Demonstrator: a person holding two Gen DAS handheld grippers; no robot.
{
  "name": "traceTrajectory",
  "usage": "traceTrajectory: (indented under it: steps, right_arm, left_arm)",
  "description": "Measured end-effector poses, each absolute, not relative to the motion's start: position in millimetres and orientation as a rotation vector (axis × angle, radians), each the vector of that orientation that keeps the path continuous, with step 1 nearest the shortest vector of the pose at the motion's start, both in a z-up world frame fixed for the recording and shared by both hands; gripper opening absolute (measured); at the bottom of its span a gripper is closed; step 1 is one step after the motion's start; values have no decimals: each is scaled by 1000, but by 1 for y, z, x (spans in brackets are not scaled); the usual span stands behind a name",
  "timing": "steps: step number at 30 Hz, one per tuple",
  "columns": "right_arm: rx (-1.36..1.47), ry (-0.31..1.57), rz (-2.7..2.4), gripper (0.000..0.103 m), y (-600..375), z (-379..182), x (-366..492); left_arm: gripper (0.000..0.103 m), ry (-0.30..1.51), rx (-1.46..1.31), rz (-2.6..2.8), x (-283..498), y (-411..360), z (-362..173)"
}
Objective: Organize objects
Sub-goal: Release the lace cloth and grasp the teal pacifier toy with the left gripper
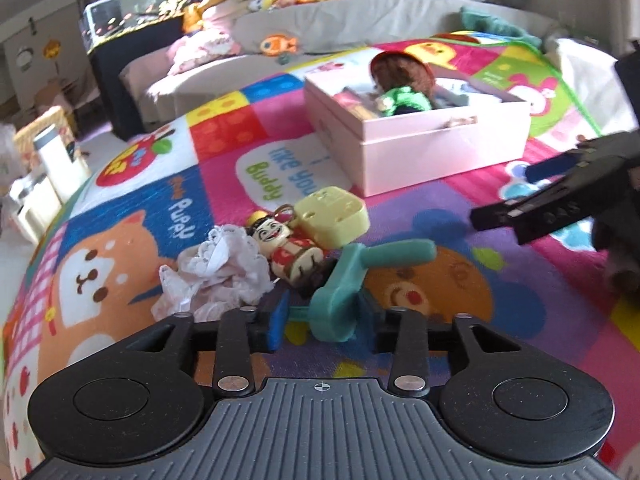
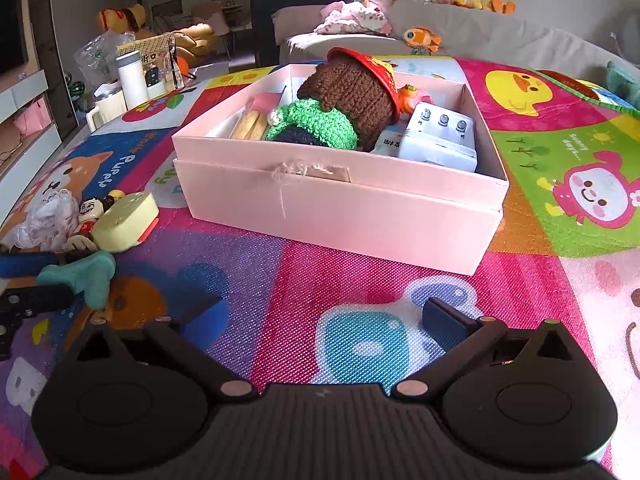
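Clearly, we had the left gripper (image 1: pixel 322 316) right at the teal plastic piece (image 1: pixel 340 284), low in the centre of the left wrist view, with its blue pads partly apart on either side of the piece's lower end; we could not tell whether they pressed it. That piece lay on the colourful play mat (image 1: pixel 224 168), its long arm running toward the right of the frame, touching a small toy figure (image 1: pixel 290 248) beside a yellow block (image 1: pixel 332 214) and a crumpled white lace cloth (image 1: pixel 216 272). Our right gripper (image 2: pixel 320 316) stood wide and empty in the lower part of its own view, the pink box (image 2: pixel 340 204) straight ahead, already holding knitted toys. We judged the left hand nearer the pile, and the box lay up and right of it.
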State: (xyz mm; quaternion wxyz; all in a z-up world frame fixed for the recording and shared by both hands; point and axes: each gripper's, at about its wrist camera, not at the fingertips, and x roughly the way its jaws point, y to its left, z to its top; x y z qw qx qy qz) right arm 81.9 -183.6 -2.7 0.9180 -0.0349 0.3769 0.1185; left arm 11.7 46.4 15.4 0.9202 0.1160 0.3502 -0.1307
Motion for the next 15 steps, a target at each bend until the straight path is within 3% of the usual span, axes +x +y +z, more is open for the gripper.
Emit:
traceTrajectory:
  steps: [12,15]
  right_arm:
    - [-67,798,296,103,-173,11,68]
    - [-103,741,330,103,-156,25,60]
  left_arm:
    - [38,744,207,-219,-4,70,22]
    - [31,740,151,-152,-8,87,26]
